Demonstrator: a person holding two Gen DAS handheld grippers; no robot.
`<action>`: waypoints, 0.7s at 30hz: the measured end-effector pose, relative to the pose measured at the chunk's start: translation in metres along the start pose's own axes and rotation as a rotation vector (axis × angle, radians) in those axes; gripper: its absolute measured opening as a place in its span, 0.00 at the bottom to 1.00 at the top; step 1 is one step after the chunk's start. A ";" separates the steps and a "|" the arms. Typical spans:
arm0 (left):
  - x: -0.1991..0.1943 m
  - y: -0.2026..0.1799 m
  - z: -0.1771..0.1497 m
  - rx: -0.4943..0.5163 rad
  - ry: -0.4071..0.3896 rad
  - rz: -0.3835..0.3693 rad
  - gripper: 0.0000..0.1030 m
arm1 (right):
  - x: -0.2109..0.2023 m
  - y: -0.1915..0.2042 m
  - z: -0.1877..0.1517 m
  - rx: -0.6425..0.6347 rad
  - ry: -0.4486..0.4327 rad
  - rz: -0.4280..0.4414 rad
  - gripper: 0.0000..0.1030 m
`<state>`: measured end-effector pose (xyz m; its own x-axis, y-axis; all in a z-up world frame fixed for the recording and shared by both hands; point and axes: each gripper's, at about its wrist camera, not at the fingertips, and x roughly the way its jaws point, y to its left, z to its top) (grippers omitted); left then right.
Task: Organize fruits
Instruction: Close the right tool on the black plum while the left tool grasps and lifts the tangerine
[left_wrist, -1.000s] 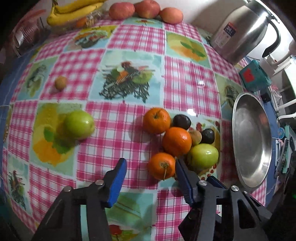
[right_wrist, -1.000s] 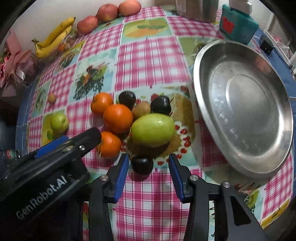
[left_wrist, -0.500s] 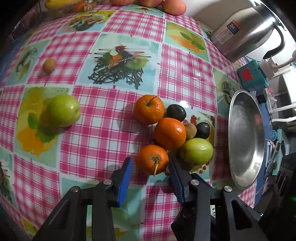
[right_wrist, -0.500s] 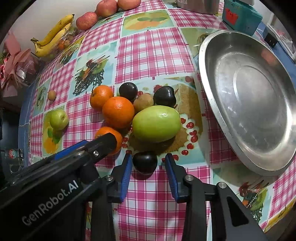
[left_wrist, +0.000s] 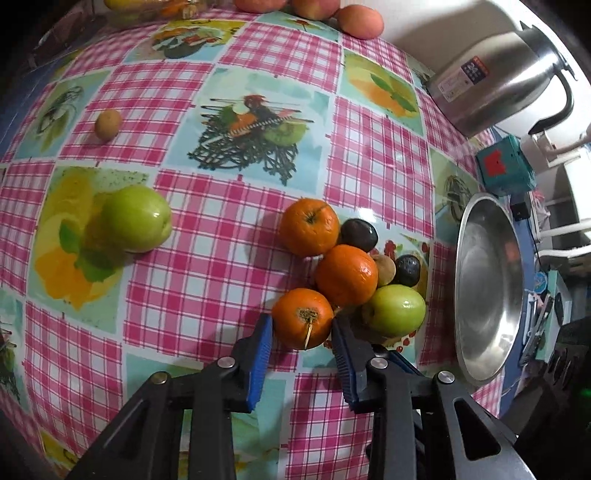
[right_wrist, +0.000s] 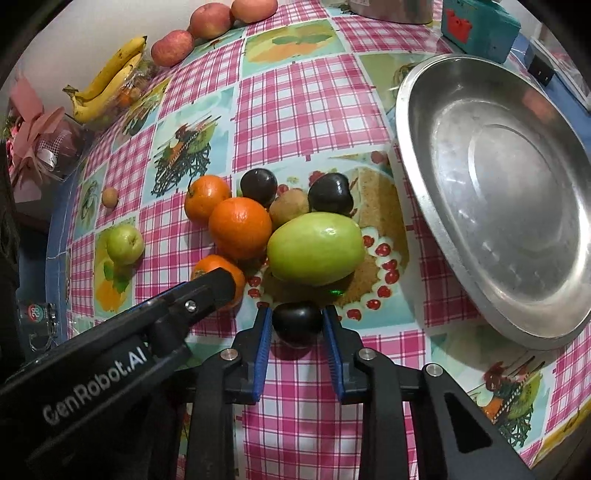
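A cluster of fruit lies on the checked tablecloth: three oranges, dark plums, a brown fruit and a big green mango (right_wrist: 316, 248). My left gripper (left_wrist: 303, 332) has its blue pads on both sides of the nearest orange (left_wrist: 303, 318), touching it. My right gripper (right_wrist: 297, 323) is shut on a dark plum (right_wrist: 297, 320) on the cloth in front of the mango. The left gripper's body (right_wrist: 110, 350) crosses the right wrist view and covers part of that orange (right_wrist: 218, 271). A green apple (left_wrist: 135, 218) lies apart at the left.
A large steel dish (right_wrist: 498, 192) sits to the right of the cluster, also in the left wrist view (left_wrist: 487, 288). A steel kettle (left_wrist: 495, 81) and teal box (left_wrist: 504, 170) stand behind. Bananas (right_wrist: 110, 79), red apples (right_wrist: 171, 48) and a small brown fruit (left_wrist: 108, 123) lie further off.
Both grippers moved forward and narrowed. The left one closed in around the nearest orange; the right one closed onto the dark plum.
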<state>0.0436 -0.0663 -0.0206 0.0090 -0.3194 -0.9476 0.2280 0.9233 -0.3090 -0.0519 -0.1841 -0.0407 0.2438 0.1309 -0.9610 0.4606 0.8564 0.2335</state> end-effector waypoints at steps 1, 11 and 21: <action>-0.003 0.001 0.000 -0.006 -0.006 -0.003 0.34 | -0.001 0.000 0.000 0.003 -0.003 0.006 0.28; -0.047 0.008 0.006 -0.026 -0.120 -0.028 0.34 | -0.034 -0.003 0.001 0.017 -0.098 0.047 0.28; -0.051 -0.025 0.006 0.048 -0.165 -0.040 0.34 | -0.061 -0.041 0.011 0.111 -0.188 -0.060 0.28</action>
<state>0.0431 -0.0743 0.0357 0.1578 -0.3899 -0.9072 0.2779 0.8991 -0.3381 -0.0760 -0.2330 0.0103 0.3632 -0.0224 -0.9314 0.5671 0.7985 0.2020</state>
